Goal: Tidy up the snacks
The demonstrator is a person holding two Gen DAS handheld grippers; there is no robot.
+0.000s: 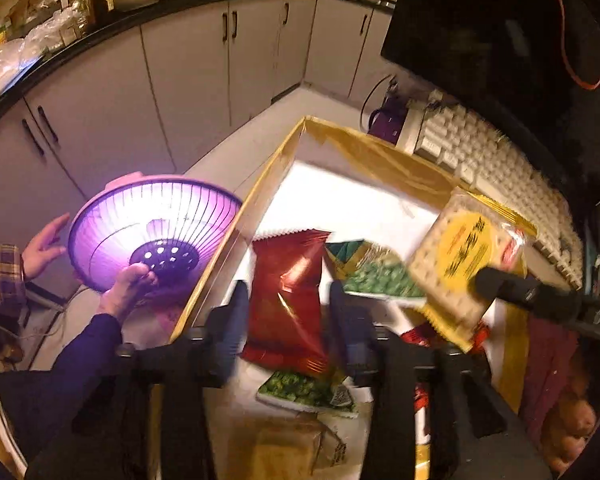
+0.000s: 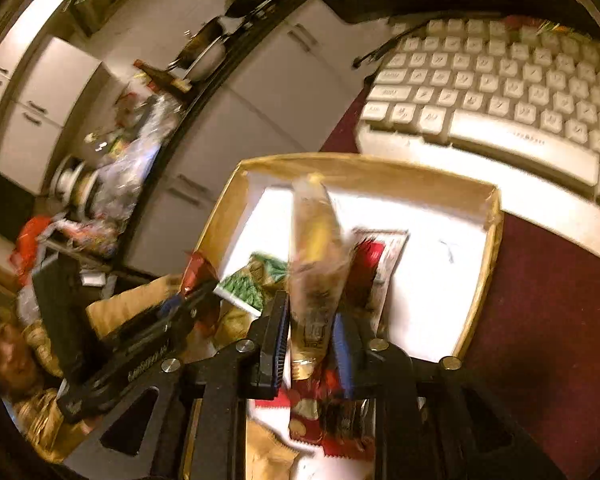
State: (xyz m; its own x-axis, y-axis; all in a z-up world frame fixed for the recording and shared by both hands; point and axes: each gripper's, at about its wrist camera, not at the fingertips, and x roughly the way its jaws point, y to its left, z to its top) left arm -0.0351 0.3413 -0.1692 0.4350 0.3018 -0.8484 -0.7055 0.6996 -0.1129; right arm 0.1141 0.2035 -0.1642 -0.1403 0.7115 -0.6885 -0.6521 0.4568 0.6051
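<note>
Snacks are gathering in the box (image 1: 276, 168) on the desk: red packet (image 1: 288, 292), green packets beside it. Left tongs (image 1: 288, 320) hovering part-open, empty. Right tongs (image 2: 312, 344) loosely bracketing the cracker pack (image 2: 316, 264) above the box; sorting unfinished.

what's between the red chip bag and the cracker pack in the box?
A green snack packet lies between the red chip bag and the cracker pack, inside the cardboard box; this shows in the left wrist view.
</note>
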